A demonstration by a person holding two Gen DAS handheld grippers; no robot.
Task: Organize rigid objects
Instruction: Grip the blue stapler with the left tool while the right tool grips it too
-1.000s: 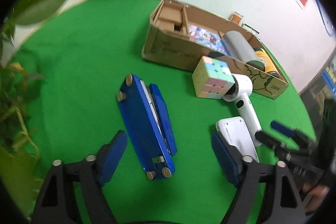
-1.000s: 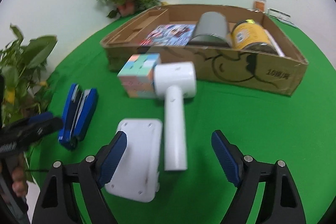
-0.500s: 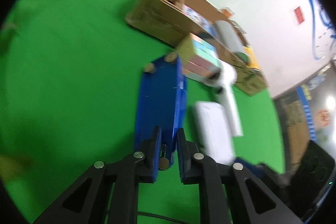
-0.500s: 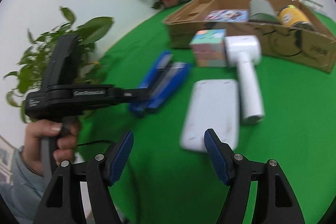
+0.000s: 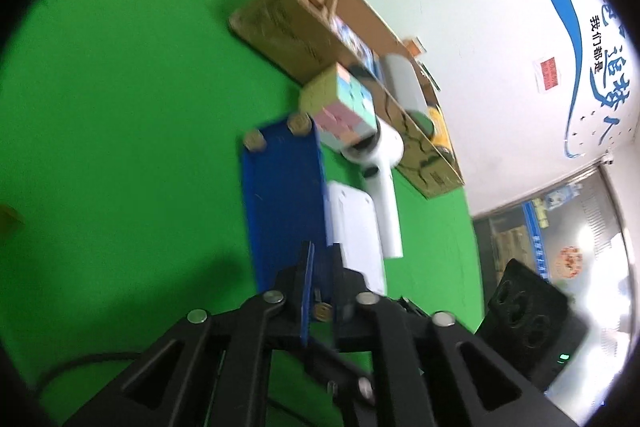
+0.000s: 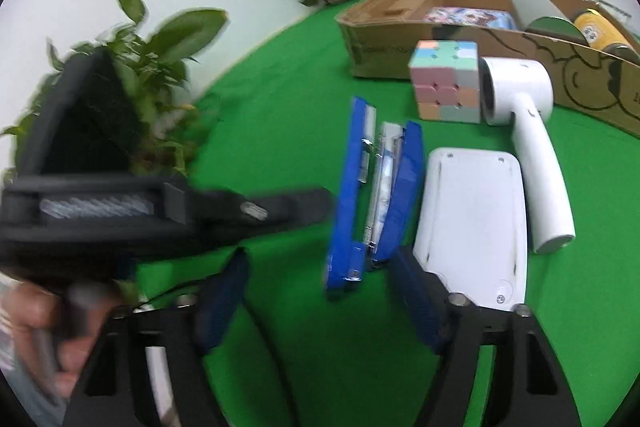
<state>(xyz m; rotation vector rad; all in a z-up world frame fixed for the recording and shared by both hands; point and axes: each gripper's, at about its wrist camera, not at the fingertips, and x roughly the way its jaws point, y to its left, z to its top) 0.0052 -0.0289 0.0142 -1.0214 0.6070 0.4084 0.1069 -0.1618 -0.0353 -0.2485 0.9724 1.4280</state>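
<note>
blue stapler (image 5: 284, 203) clamped in left claw (image 5: 320, 291)

- A green-covered worktop (image 6: 304, 75) carries everything.
- Blue stapler (image 6: 372, 195): straight ahead of the right hand-held gripper (image 6: 328, 303).
- White flat device (image 6: 474, 215): just right of the stapler.
- White handheld appliance (image 6: 528, 131): further right, its head against a pastel puzzle cube (image 6: 446, 81).
- Cardboard box (image 6: 384, 35): beyond the cube.
</note>
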